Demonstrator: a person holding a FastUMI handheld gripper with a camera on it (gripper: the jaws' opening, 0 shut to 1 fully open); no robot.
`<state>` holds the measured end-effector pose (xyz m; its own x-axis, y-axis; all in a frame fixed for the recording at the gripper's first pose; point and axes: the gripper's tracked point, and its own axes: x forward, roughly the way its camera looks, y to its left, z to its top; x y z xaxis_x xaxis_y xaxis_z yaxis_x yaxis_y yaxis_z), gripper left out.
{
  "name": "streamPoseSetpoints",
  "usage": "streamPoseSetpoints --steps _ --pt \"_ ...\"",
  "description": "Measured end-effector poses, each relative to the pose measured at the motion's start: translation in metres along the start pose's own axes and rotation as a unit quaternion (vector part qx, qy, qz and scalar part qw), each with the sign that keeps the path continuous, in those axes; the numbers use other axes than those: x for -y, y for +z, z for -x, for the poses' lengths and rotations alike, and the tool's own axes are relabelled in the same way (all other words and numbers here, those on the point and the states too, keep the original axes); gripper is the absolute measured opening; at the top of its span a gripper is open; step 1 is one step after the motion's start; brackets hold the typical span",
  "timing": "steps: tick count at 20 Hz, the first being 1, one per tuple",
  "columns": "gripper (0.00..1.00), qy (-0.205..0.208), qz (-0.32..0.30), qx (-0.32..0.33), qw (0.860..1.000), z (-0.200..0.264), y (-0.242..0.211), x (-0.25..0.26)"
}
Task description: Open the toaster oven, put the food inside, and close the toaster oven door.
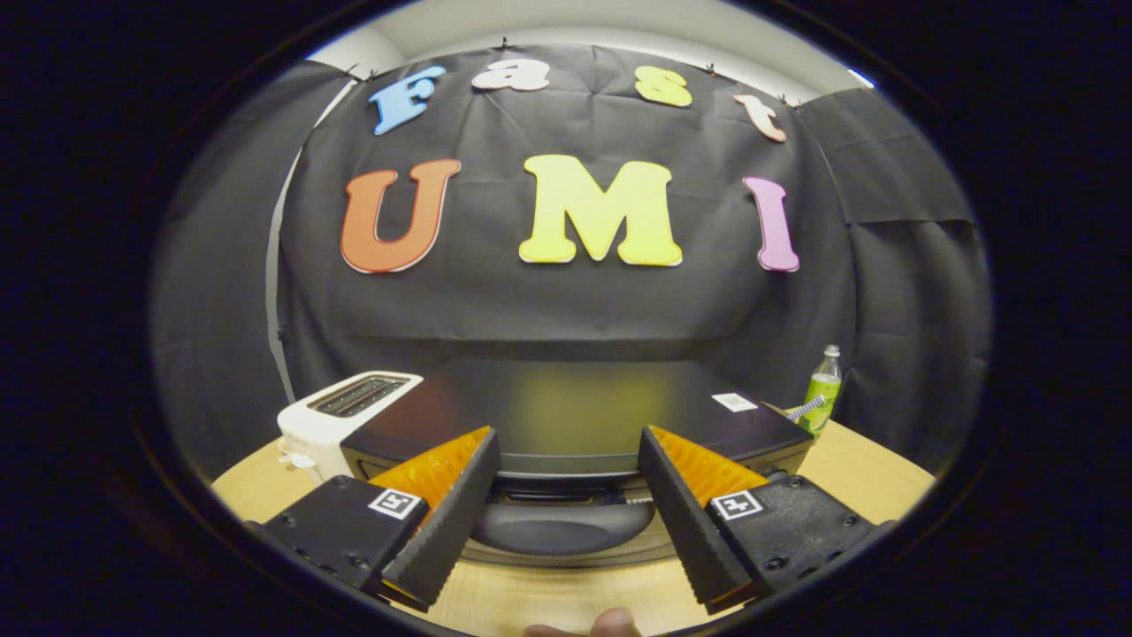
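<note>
A black toaster oven (566, 411) stands on the wooden table (875, 478), seen from above its front edge. Its dark top is flat and glossy. Below the front edge, the oven's curved dark door handle (562, 526) lies between my fingers. My gripper (566, 451) is open, one finger on each side of the handle, its tips level with the oven's upper front edge. Nothing is held. I cannot see any food from here.
A white slot toaster (340, 416) stands touching the oven's left side. A green bottle (822, 389) stands behind the oven's right corner. A white sticker (734, 402) lies on the oven's top at the right. A fingertip (610, 624) shows below the fingers.
</note>
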<state>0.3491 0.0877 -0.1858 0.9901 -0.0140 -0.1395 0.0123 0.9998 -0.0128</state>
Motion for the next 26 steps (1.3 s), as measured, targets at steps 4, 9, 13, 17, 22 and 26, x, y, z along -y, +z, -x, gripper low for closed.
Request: streamPoseSetpoints --steps 4,9,13,17,22,26 --pt "1.0 -0.005 0.006 0.021 1.0 0.005 -0.001 0.0" --pt "1.0 0.001 0.0 -0.01 1.0 0.013 -0.024 -0.005" --pt "1.0 0.005 0.01 0.007 1.0 0.018 -0.021 -0.003" --pt "1.0 0.012 0.017 -0.002 1.0 0.042 -0.035 -0.001" --pt "1.0 0.017 0.003 -0.04 0.999 0.078 -0.059 0.005" --pt "1.0 0.017 0.022 -0.076 0.997 0.099 -0.083 0.006"
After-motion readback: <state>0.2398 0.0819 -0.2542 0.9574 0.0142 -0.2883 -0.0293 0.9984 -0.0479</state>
